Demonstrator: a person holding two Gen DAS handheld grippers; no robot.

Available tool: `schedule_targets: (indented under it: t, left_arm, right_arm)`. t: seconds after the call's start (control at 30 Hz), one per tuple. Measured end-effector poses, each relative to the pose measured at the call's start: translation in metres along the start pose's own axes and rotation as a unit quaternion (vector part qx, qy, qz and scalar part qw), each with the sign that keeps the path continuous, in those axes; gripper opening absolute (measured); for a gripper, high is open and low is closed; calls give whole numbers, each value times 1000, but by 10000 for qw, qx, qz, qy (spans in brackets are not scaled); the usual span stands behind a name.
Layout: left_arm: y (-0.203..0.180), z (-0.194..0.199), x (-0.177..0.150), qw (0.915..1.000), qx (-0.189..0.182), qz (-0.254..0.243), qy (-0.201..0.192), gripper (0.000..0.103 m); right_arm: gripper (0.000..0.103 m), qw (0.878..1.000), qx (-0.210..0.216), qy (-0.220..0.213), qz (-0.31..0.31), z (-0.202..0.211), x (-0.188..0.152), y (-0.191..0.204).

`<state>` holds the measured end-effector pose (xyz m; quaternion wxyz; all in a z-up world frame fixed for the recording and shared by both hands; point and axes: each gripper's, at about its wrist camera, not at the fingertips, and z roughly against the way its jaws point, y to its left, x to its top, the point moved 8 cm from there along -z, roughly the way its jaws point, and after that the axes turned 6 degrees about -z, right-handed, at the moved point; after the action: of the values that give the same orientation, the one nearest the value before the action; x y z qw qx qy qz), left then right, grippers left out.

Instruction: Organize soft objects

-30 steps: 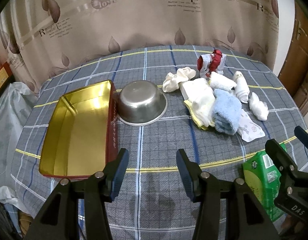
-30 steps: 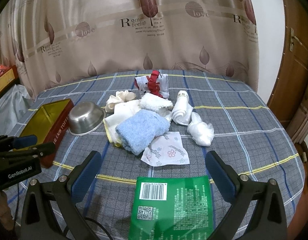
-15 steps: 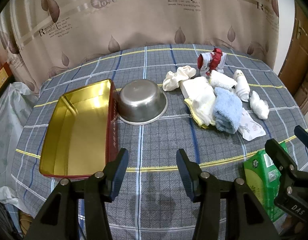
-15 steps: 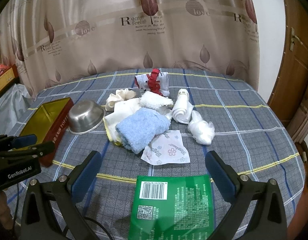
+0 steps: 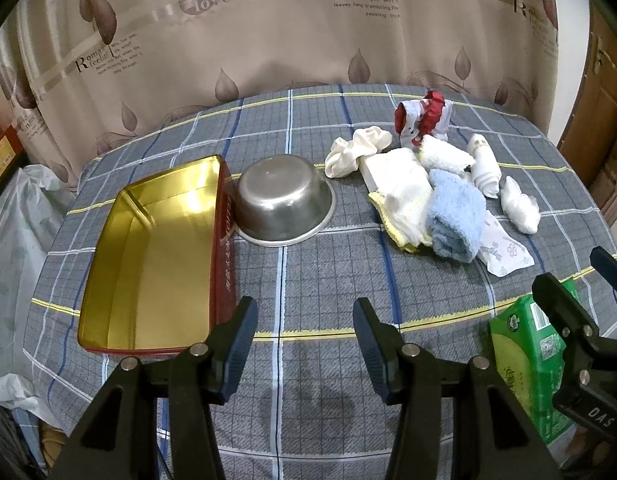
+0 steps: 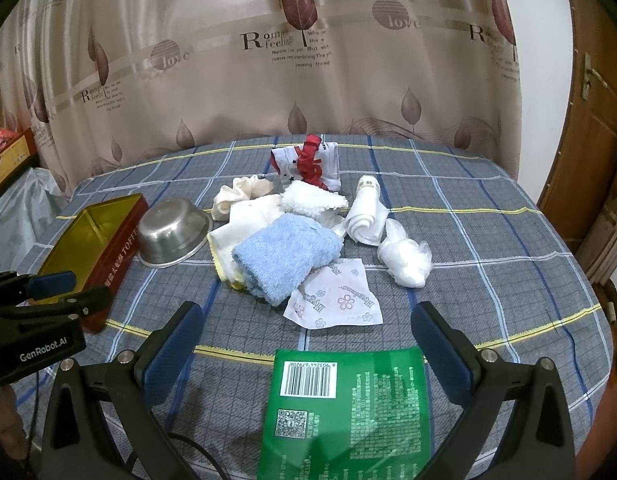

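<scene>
Green pack between spread right hand-held gripper, left hand-held gripper apart

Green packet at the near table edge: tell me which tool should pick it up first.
Right. The right tool is open with the green packet lying directly between its fingers. The left tool, also open, faces bare cloth between the gold tin and the soft pile, with the packet off to its side.

A folded blue towel lies on a heap of white cloths. Rolled white socks sit beside it. A gold tin lies open nearby.
</scene>
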<state>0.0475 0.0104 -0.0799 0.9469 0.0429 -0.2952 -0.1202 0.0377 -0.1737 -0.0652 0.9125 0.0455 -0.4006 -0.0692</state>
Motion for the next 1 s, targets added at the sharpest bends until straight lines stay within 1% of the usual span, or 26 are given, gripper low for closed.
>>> schedule_targets:
  t: [0.37, 0.67, 0.87, 1.0]
  left_arm:
    - [-1, -1, -2, 10000, -11, -8, 9, 51]
    - [1, -4, -1, 10000, 8, 2, 30, 51]
    - [8, -13, -1, 9999, 15, 37, 95, 51]
    - [14, -20, 1, 9999, 58, 41, 121, 51]
  right_arm:
    - [103, 10000, 3, -20, 4, 2, 2, 0]
    - [103, 9999, 100, -30, -63, 7, 9, -3]
    - [103, 9997, 141, 60, -204, 7, 18, -14]
    - [103, 9995, 55, 144, -276, 5, 26, -29]
